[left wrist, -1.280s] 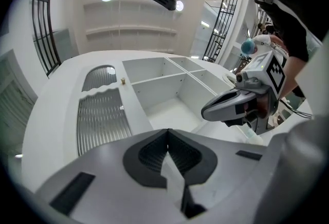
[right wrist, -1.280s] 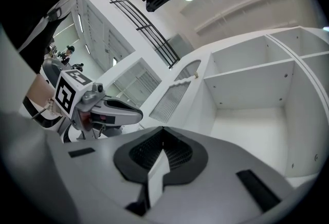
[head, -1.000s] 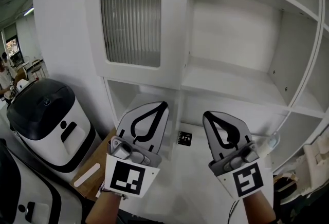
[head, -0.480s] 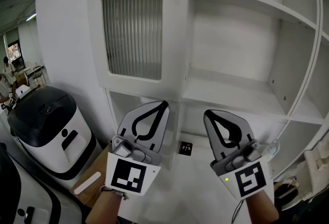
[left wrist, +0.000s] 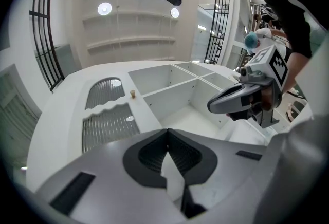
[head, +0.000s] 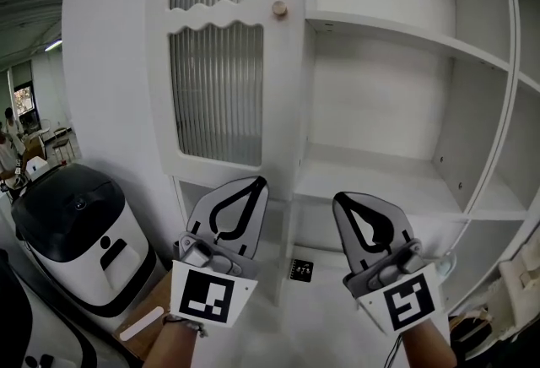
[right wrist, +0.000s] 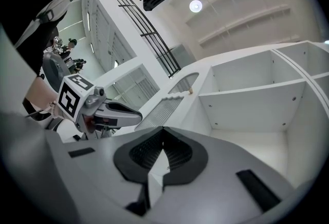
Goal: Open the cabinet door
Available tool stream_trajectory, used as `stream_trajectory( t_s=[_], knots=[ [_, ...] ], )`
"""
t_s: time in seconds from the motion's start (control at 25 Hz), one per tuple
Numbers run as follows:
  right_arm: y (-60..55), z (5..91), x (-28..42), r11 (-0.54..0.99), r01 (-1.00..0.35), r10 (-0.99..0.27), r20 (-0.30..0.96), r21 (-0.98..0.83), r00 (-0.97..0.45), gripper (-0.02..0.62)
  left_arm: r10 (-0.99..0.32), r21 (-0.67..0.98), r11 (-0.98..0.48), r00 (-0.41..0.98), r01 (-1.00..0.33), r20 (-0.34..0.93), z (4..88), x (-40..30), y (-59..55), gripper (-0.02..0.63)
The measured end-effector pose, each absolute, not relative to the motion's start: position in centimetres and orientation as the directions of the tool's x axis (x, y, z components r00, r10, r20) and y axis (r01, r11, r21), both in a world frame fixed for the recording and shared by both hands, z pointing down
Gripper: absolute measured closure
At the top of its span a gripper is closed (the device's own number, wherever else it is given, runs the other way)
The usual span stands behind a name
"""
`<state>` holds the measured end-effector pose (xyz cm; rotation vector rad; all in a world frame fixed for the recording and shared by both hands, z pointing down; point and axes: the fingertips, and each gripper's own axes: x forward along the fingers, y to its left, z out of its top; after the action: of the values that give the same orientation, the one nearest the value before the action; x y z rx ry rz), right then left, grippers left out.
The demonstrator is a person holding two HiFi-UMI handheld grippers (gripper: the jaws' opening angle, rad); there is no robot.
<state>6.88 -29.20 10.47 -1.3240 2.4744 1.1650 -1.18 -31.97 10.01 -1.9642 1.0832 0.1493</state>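
The white cabinet door [head: 224, 79] has two ribbed glass panels and a small wooden knob [head: 279, 9] near its right edge; it looks closed against the cabinet. Both grippers hang side by side below the door, well under the knob, and touch nothing. My left gripper [head: 251, 187] is shut and empty, pointing up at the door's lower edge. My right gripper [head: 344, 204] is shut and empty, under the open shelf bay. The left gripper view shows its closed tips [left wrist: 167, 130], the door [left wrist: 105, 120] and the knob [left wrist: 132, 94]. The right gripper view shows closed tips [right wrist: 163, 129] and the knob [right wrist: 189, 91].
Open white shelves [head: 396, 164] fill the cabinet right of the door. A white and black rounded appliance [head: 76, 223] stands at the lower left beside a wooden board [head: 148, 307]. A small black tag [head: 300, 270] lies on the low shelf between the grippers.
Both grippers have risen a little, still shut. The view has tilted upward, so the knob and door sit lower in the picture and more of the upper glass shows.
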Motion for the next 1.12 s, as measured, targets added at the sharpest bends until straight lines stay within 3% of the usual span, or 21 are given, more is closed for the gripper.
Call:
stream_trajectory(
  t_s=[1.12],
  knots=[
    [-29.8, 4.1, 7.0, 0.263, -0.741, -0.639, -0.464, 0.617, -0.613, 0.594, -0.523, -0.608, -0.154, 0.587, -0.778, -0.618, -0.9, -1.0, -33.5, 0.614]
  ],
)
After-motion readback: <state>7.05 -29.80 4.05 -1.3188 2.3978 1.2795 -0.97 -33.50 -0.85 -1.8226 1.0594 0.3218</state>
